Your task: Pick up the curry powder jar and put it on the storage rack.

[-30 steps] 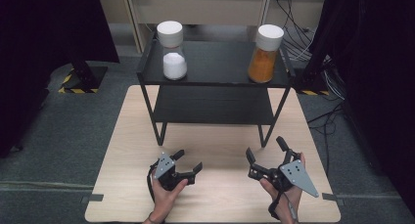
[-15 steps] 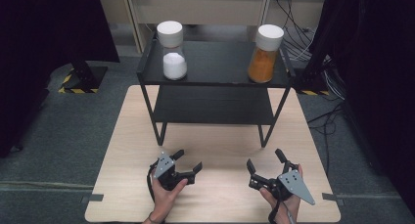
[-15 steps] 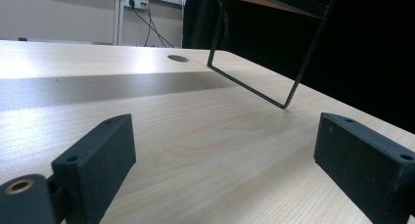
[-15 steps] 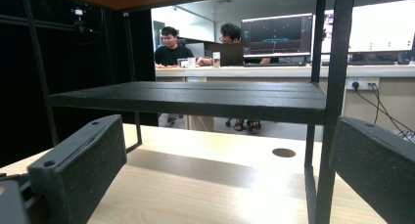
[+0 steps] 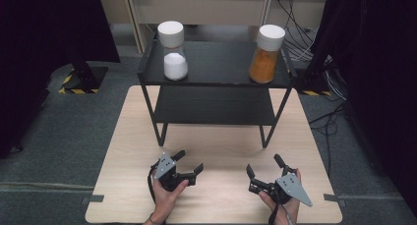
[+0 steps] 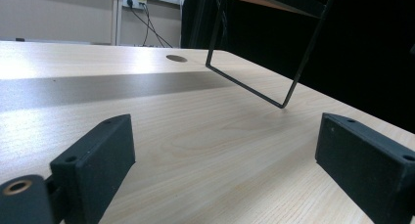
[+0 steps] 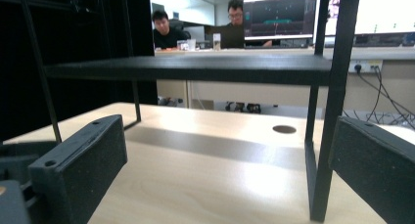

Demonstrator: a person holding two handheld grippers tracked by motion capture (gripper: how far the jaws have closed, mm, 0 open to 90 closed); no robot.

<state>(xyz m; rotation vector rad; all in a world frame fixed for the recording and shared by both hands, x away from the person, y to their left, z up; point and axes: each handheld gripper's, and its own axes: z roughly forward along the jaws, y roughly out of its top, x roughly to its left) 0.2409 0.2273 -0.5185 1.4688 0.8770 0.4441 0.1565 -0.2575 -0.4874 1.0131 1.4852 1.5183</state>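
Black rack (image 5: pixel 215 95) w/ white-powder jar (image 5: pixel 173 52) & orange jar (image 5: pixel 265 54) up top, well beyond left gripper (image 5: pixel 189 162) & right gripper (image 5: pixel 265 167), both jaws spread, empty, low over table (image 5: pixel 123 151).

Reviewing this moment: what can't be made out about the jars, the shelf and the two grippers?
- White-filled jar and orange-filled jar: high view, too small to read any label.
- Shelf top: right gripper view looks edge-on, so the jars are cut off.
- Left gripper and right gripper: backs covered by the hands.

Count: two jars, one white-filled jar (image 5: pixel 175 60) and one orange-filled jar (image 5: pixel 265 58); one black rack (image 5: pixel 216 77); two grippers, left gripper (image 5: pixel 189 163), right gripper (image 5: pixel 265 167).
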